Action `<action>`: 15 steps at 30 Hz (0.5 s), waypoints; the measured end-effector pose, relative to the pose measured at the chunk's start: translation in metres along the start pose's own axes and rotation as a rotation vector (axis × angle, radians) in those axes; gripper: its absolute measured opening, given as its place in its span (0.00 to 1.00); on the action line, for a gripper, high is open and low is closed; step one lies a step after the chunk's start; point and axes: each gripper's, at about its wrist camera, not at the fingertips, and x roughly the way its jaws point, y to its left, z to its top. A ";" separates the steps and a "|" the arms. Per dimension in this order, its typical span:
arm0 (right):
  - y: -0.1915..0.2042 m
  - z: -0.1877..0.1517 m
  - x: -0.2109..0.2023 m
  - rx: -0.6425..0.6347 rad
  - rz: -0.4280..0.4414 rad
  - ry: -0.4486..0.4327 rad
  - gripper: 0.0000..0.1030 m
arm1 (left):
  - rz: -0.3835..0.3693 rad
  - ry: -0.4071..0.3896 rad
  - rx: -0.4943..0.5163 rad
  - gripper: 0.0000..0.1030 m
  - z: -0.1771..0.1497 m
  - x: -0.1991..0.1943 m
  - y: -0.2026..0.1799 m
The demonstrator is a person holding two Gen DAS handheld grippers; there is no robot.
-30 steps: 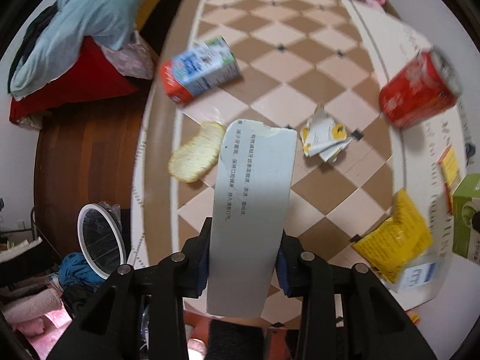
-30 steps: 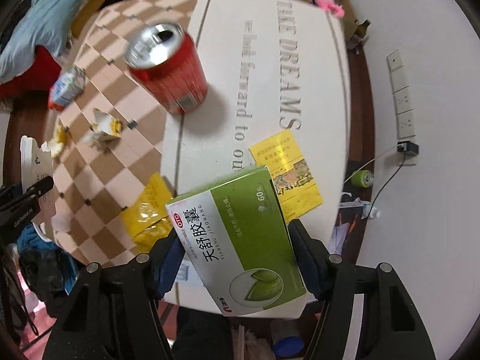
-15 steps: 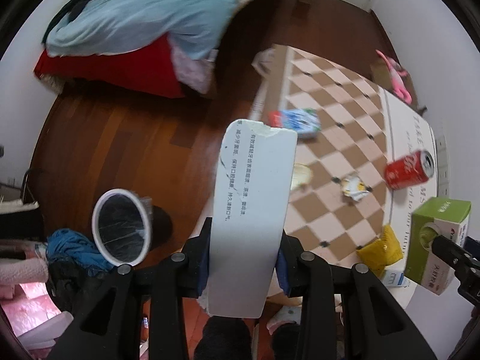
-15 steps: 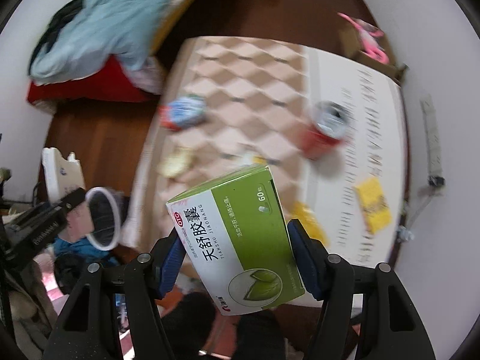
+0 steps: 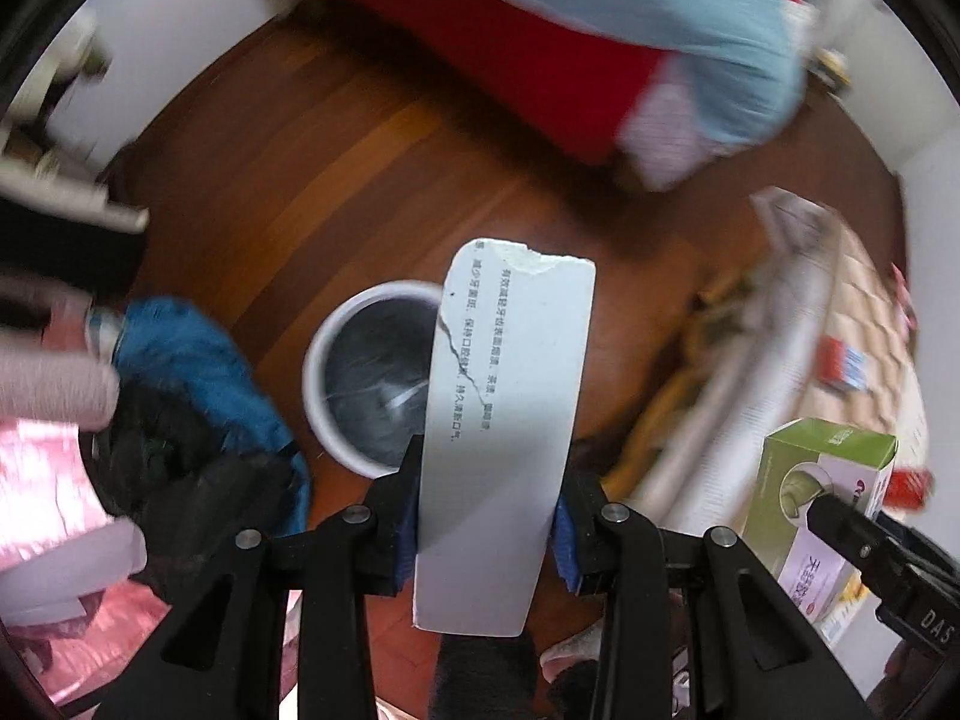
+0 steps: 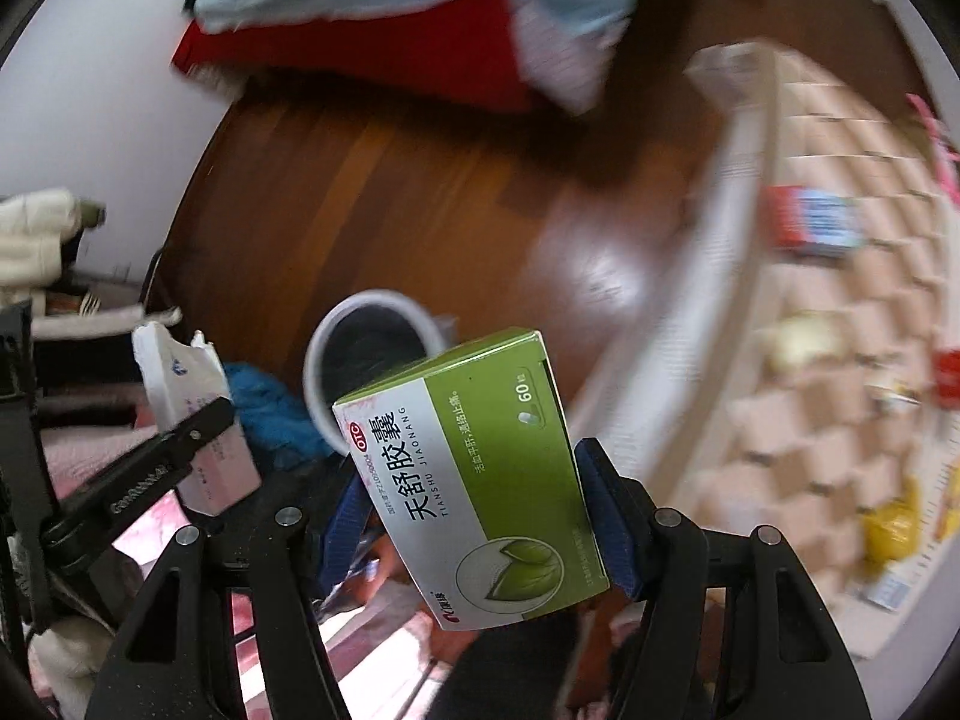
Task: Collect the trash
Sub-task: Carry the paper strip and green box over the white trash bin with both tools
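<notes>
Above a wooden floor [image 5: 336,180], the left gripper [image 5: 489,519] pinches a torn white carton [image 5: 510,420] between its blue-padded fingers [image 5: 564,546], the carton's ragged top edge pointing forward and a crack running across its printed face. Just beyond and below the carton stands a white-rimmed trash bin [image 5: 366,384] with a dark liner, its mouth partly hidden by the carton in the left wrist view.

The right gripper [image 6: 477,516] clamps a green-and-white medicine box [image 6: 474,480] (the lettering reads "TIANSHU JIAONANG"), tilted, with a leaf emblem near its lower end. In the right wrist view the same bin [image 6: 318,360] sits directly past the box's far corner, and the white carton [image 6: 192,408] shows at left in the other gripper's black finger. The green box [image 5: 822,492] also appears at the right edge of the left wrist view.

A blue cloth [image 5: 192,372] lies heaped beside the bin. To the right runs the checkered counter [image 6: 852,276], blurred, carrying a red-and-blue carton [image 6: 810,222] and a yellow packet [image 6: 894,522]. A bed with red and pale blue covers [image 5: 600,24] fills the top.
</notes>
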 end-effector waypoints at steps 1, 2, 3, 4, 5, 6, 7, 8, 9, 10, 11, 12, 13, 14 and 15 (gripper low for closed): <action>0.015 0.004 0.021 -0.006 0.009 0.018 0.66 | -0.003 0.015 -0.029 0.31 0.003 0.013 0.017; 0.028 0.007 0.042 -0.014 0.019 0.036 0.66 | -0.006 0.034 -0.058 0.31 0.005 0.028 0.034; 0.042 0.010 0.063 -0.027 0.025 0.053 0.66 | -0.011 0.055 -0.091 0.31 0.008 0.047 0.052; 0.053 0.013 0.082 -0.038 0.019 0.062 0.66 | -0.016 0.069 -0.118 0.31 0.010 0.061 0.067; 0.063 0.016 0.103 -0.049 0.017 0.074 0.66 | -0.028 0.091 -0.147 0.31 0.013 0.083 0.083; 0.073 0.019 0.124 -0.060 0.017 0.095 0.66 | -0.034 0.107 -0.166 0.31 0.015 0.096 0.094; 0.081 0.020 0.142 -0.065 0.014 0.107 0.66 | -0.039 0.117 -0.192 0.31 0.018 0.110 0.106; 0.087 0.022 0.161 -0.071 0.014 0.120 0.66 | -0.051 0.127 -0.214 0.31 0.020 0.125 0.116; 0.094 0.023 0.180 -0.080 0.009 0.137 0.66 | -0.071 0.145 -0.236 0.31 0.023 0.141 0.125; 0.099 0.026 0.196 -0.088 0.003 0.145 0.66 | -0.083 0.154 -0.256 0.31 0.025 0.153 0.133; 0.104 0.029 0.212 -0.097 0.002 0.152 0.66 | -0.105 0.163 -0.280 0.31 0.027 0.168 0.140; 0.107 0.032 0.227 -0.105 0.000 0.160 0.66 | -0.124 0.170 -0.291 0.32 0.029 0.177 0.145; 0.111 0.034 0.242 -0.115 -0.007 0.165 0.66 | -0.134 0.178 -0.302 0.31 0.031 0.185 0.148; 0.114 0.036 0.256 -0.124 -0.016 0.168 0.66 | -0.146 0.184 -0.313 0.32 0.033 0.193 0.152; 0.112 0.038 0.267 -0.126 -0.019 0.175 0.66 | -0.164 0.188 -0.329 0.32 0.034 0.203 0.156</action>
